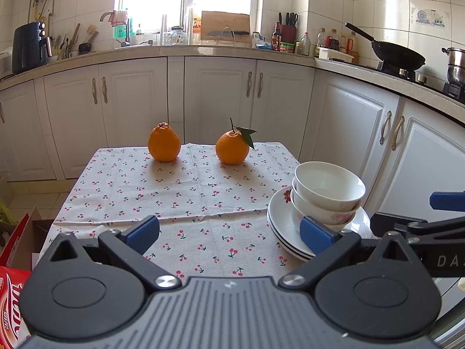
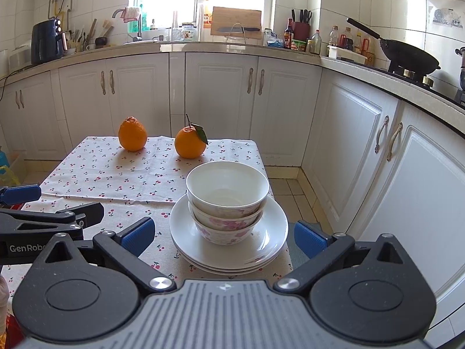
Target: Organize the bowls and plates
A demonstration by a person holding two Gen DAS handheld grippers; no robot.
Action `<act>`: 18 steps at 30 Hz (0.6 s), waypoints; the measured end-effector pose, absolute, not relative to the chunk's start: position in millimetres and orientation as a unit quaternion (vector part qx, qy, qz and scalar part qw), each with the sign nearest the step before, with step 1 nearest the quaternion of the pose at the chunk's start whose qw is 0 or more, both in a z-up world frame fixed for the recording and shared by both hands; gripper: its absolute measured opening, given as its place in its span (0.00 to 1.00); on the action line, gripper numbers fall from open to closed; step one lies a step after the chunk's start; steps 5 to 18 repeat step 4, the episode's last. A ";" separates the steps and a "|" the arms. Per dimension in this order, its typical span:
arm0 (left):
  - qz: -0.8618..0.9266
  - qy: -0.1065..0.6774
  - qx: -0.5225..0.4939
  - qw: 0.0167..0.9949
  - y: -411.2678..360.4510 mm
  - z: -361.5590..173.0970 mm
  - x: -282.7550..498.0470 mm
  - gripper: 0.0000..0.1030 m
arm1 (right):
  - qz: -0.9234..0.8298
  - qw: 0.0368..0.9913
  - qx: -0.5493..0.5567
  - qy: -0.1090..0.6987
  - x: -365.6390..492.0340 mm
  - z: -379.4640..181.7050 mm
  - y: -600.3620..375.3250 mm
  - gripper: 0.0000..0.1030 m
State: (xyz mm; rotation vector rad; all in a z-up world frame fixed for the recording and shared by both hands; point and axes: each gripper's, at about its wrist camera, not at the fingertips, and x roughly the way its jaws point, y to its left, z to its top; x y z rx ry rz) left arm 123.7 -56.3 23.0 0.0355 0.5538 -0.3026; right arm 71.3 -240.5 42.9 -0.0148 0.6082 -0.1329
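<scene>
Here, both tongs [image 1: 229, 234] [image 2: 222, 237] wide apart (nothing gripped), near stacked bowls [image 2: 227, 200].

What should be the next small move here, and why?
Probably ease both open grippers, left gripper and right gripper, back: three bowls sit nested on stacked plates, and nothing is held.

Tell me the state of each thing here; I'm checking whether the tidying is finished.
bowls: three nested upright, top one empty, on the plates.
plates: stacked near the table's right edge.
left orange: upright on the cloth, no leaf.
right orange: upright, stem and leaf on.
left gripper: open, holding nothing.
right gripper: open, holding nothing, facing the stack.
</scene>
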 end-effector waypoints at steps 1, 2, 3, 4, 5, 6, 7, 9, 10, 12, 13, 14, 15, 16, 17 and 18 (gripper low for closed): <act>-0.148 0.273 0.018 0.950 -56.3 23.0 123.9 0.99 | -0.066 0.952 -0.008 0.299 71.4 42.9 -240.0 1.00; -0.148 0.273 0.017 0.950 -56.4 22.8 124.3 0.99 | -0.066 0.952 -0.009 0.299 71.3 42.9 -239.7 1.00; -0.148 0.274 0.017 0.950 -56.3 22.6 124.4 0.99 | -0.066 0.952 -0.010 0.299 71.8 43.0 -239.7 1.00; -0.149 0.274 0.017 0.950 -56.3 22.6 124.6 0.99 | -0.065 0.952 -0.010 0.300 72.2 43.0 -239.3 1.00; -0.149 0.274 0.017 0.950 -56.3 22.6 124.6 0.99 | -0.065 0.952 -0.010 0.300 72.2 43.0 -239.3 1.00; -0.149 0.274 0.017 0.950 -56.3 22.6 124.6 0.99 | -0.065 0.952 -0.010 0.300 72.2 43.0 -239.3 1.00; -0.149 0.274 0.017 0.950 -56.3 22.6 124.6 0.99 | -0.065 0.952 -0.010 0.300 72.2 43.0 -239.3 1.00; -0.149 0.274 0.017 0.950 -56.3 22.6 124.6 0.99 | -0.065 0.952 -0.010 0.300 72.2 43.0 -239.3 1.00; -0.149 0.274 0.017 0.950 -56.3 22.6 124.6 0.99 | -0.065 0.952 -0.010 0.300 72.2 43.0 -239.3 1.00; -0.149 0.274 0.017 0.950 -56.3 22.6 124.6 0.99 | -0.065 0.952 -0.010 0.300 72.2 43.0 -239.3 1.00; -0.149 0.274 0.017 0.950 -56.3 22.6 124.6 0.99 | -0.065 0.952 -0.010 0.300 72.2 43.0 -239.3 1.00; -0.149 0.274 0.017 0.950 -56.3 22.6 124.6 0.99 | -0.065 0.952 -0.010 0.300 72.2 43.0 -239.3 1.00; -0.149 0.274 0.017 0.950 -56.3 22.6 124.6 0.99 | -0.065 0.952 -0.010 0.300 72.2 43.0 -239.3 1.00; -0.149 0.274 0.017 0.950 -56.3 22.6 124.6 0.99 | -0.065 0.952 -0.010 0.300 72.2 43.0 -239.3 1.00; -0.149 0.274 0.017 0.950 -56.3 22.6 124.6 0.99 | -0.065 0.952 -0.010 0.300 72.2 43.0 -239.3 1.00; -0.149 0.274 0.017 0.950 -56.3 22.6 124.6 0.99 | -0.065 0.952 -0.010 0.300 72.2 43.0 -239.3 1.00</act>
